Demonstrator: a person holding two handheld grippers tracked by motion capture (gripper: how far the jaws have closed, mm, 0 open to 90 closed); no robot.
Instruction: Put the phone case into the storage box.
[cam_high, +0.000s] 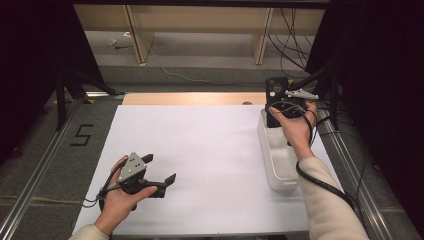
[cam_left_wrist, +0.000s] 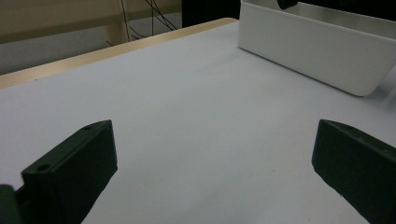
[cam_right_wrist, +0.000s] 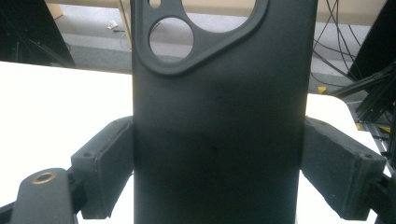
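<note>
A black phone case (cam_high: 276, 90) with camera cut-outs stands upright above the far end of a long white bin (cam_high: 270, 160). My right gripper (cam_high: 276, 113) is shut on it; in the right gripper view the two pads press the long sides of the phone case (cam_right_wrist: 219, 107), and my right gripper (cam_right_wrist: 219, 163) points towards the back of the table. Near the front left, my left gripper (cam_high: 161, 168) rests low over the white table sheet (cam_high: 210, 150). My left gripper (cam_left_wrist: 215, 154) stands open with nothing between its jaws, and the bin (cam_left_wrist: 317, 53) lies ahead of it.
The bin runs along the sheet's right edge. A wooden table strip (cam_high: 190, 98) borders the far side. Behind it are wooden shelf legs (cam_high: 141, 35) and loose cables (cam_high: 292, 40). Metal rails (cam_high: 350, 165) flank the table, and a "5" mark (cam_high: 81, 135) lies on the left.
</note>
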